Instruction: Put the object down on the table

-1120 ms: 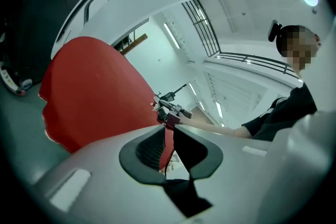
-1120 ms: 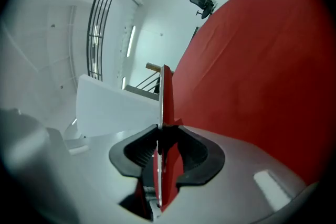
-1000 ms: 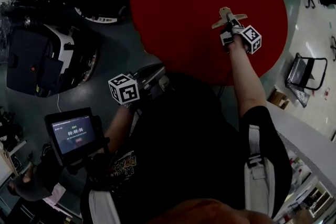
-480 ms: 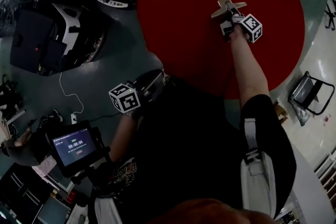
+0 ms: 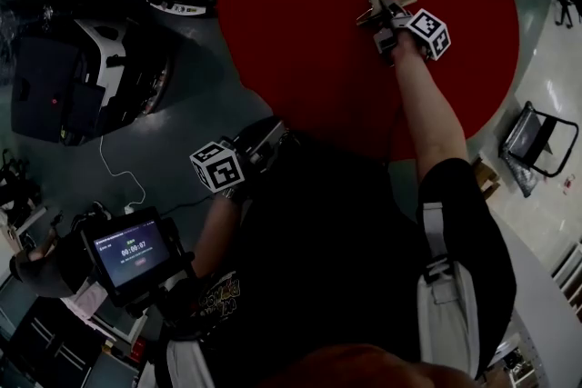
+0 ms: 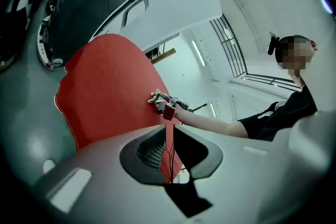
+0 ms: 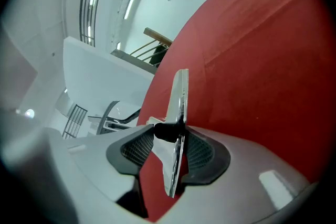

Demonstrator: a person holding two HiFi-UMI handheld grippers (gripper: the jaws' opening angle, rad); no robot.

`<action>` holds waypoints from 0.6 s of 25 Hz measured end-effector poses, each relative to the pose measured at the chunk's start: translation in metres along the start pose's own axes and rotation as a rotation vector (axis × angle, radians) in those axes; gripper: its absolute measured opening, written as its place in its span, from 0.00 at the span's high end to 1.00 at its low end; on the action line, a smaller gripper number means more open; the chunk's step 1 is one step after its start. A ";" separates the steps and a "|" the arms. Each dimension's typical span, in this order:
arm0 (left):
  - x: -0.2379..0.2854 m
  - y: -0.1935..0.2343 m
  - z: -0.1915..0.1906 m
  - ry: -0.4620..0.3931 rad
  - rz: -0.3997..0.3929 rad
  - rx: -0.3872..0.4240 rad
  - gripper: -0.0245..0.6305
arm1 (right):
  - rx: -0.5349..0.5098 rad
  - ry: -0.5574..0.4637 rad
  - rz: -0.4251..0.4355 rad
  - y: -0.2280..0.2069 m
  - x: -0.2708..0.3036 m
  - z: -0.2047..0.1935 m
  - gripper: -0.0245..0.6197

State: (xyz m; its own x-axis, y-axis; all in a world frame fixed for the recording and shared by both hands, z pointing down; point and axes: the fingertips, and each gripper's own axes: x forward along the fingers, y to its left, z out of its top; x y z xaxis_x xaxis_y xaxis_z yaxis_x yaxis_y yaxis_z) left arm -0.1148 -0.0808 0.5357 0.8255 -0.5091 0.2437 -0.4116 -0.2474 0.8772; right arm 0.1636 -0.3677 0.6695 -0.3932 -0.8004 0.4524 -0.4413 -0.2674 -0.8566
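Observation:
A small pale toy plane is at the red round table, on its far right part. My right gripper reaches to it from behind. In the right gripper view the plane stands on edge between the jaws of my right gripper. The jaws are opening, and red cloth shows between the left pad and the plane. My left gripper hangs off the table near my body. In its own view the left gripper has only a thin slit between its jaws and holds nothing.
A tablet with a timer stands at the lower left. Dark machines fill the floor to the left, with a cable trailing nearby. A folding chair stands beyond the table's right edge.
The head view has swung a little. The right gripper and the plane have shifted slightly up and left in it, still over the table's right part. The left gripper has stayed put.

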 end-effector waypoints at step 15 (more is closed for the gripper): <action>-0.008 -0.014 0.018 0.031 -0.076 0.034 0.88 | -0.214 0.276 -0.423 -0.040 -0.048 -0.012 0.53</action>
State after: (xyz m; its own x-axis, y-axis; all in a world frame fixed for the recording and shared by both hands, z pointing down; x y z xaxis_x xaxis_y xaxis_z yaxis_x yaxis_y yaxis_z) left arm -0.1229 -0.0877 0.5145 0.8664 -0.4618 0.1901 -0.3596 -0.3128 0.8791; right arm 0.1903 -0.3121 0.6853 -0.3308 -0.4684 0.8192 -0.7496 -0.3969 -0.5296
